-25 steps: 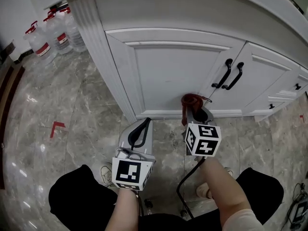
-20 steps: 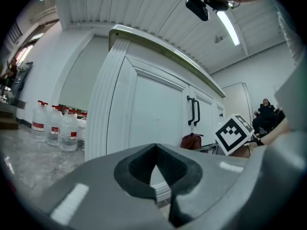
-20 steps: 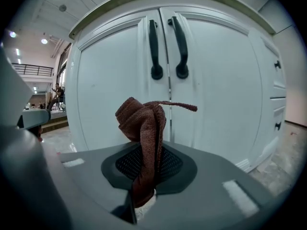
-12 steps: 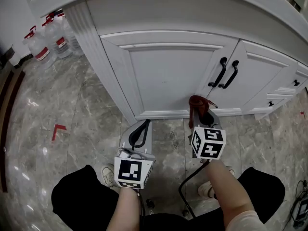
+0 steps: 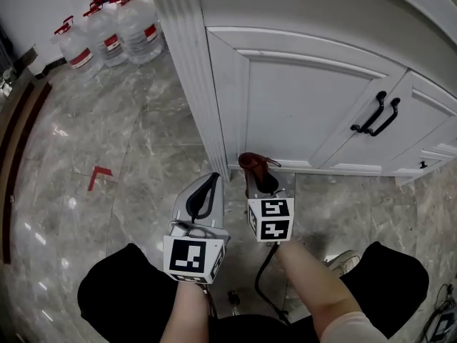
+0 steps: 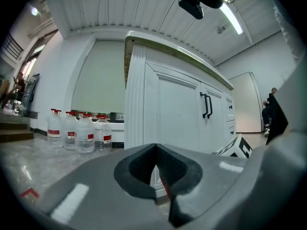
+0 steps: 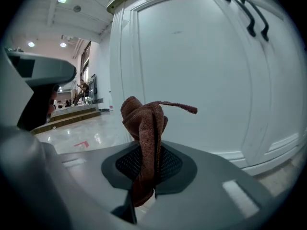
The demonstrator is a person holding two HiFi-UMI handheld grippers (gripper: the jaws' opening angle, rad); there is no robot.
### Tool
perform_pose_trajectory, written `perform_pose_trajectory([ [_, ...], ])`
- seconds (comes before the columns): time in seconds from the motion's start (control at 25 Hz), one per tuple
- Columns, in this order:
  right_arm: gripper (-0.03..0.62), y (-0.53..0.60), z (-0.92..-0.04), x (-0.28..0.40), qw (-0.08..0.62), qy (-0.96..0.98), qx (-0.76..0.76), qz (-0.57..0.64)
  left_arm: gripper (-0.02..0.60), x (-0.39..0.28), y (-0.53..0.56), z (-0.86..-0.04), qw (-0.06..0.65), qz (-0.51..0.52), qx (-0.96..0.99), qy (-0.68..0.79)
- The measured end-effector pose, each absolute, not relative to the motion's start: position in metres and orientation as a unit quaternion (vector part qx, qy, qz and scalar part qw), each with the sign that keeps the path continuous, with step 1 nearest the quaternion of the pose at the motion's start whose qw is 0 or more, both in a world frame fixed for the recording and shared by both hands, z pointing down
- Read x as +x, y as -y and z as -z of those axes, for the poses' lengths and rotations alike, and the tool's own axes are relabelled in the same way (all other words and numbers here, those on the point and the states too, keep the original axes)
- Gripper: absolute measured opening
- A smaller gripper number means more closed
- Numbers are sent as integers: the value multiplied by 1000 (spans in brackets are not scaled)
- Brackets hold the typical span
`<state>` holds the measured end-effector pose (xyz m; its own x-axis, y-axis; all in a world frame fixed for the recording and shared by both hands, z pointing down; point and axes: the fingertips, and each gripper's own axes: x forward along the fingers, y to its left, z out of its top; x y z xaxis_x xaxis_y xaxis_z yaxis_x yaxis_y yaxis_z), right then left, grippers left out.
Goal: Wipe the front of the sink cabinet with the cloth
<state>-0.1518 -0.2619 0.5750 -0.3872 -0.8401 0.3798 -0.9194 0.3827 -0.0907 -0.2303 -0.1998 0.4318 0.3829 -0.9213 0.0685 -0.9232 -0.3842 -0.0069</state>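
Across the top of the head view runs the white sink cabinet (image 5: 285, 113), its fluted corner post at the left and two panelled doors to the right of it. Grey marbled floor (image 5: 121, 156) fills the rest, with the person's black-clad knees (image 5: 118, 291) at the bottom edge. Water bottles (image 5: 114, 31) with red caps stand on the floor past the cabinet's left end, well apart from both arms.

Left tongs (image 5: 212, 179) hang low over the floor, near the corner post, pressed together with nothing between them. Right tongs (image 5: 260, 186), just beside them, pinch the cloth (image 5: 251, 166). This rust-red cloth stands up bunched from the tips, a loose end poking sideways, and it sits low before the left door, close to its bottom rail. It seems to be at the door's face, though contact is hard to judge from either view.

Two black handles (image 5: 375, 113) sit side by side where the doors meet. A small red corner mark (image 5: 100, 175) lies on the floor to the left.
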Motion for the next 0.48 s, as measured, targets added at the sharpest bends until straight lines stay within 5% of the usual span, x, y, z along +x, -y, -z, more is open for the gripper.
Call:
perform_pose_trajectory([
  [0.48,84,286,-623,-204,151,822,512,-199,0,-264,200,-441,43,-19,813,580],
])
